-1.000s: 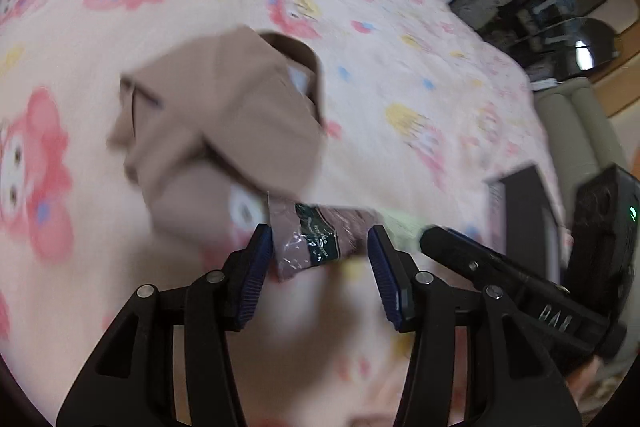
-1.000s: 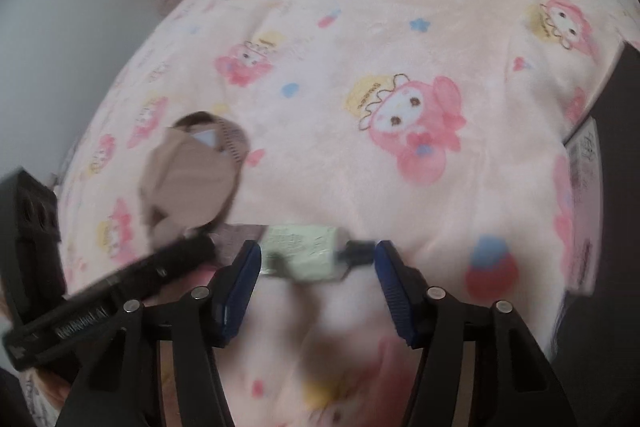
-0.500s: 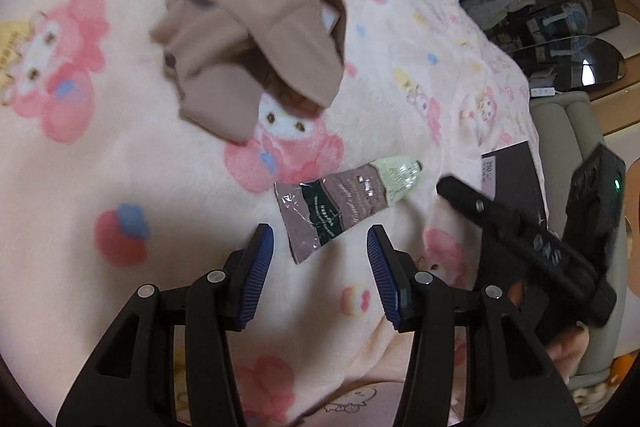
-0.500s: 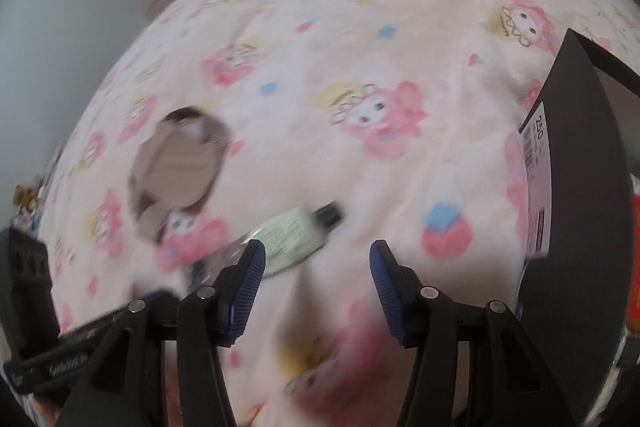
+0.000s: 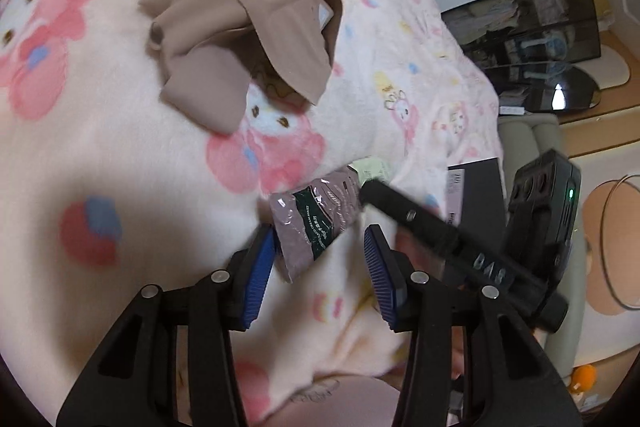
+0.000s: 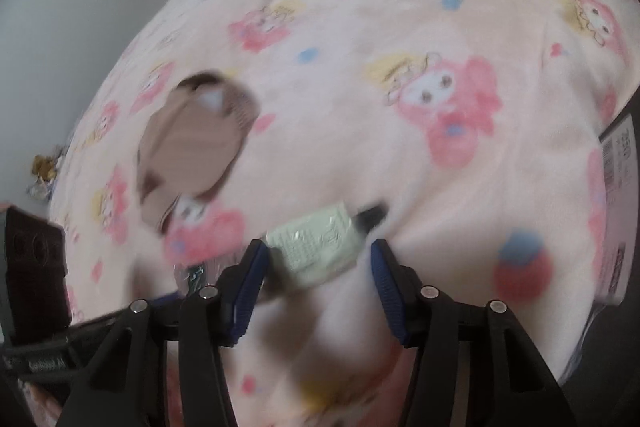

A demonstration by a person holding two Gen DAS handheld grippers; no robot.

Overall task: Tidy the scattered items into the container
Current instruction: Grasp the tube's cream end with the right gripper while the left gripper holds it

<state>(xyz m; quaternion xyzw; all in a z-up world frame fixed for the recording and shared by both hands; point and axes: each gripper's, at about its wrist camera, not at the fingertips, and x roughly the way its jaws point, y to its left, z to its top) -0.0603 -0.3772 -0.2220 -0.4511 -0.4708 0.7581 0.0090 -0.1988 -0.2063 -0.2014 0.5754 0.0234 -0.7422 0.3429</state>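
We count one tube of cream, mauve at its crimped end and pale green toward its black cap, one crumpled beige garment, and one black box at the bed's edge. We see two tools: left and right.

Pink cartoon-print blanket; beige sofa beyond.

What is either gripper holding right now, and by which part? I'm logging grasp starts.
Nothing. Both the left gripper and right gripper are open around the tube, lying on the blanket; neither has closed on it.
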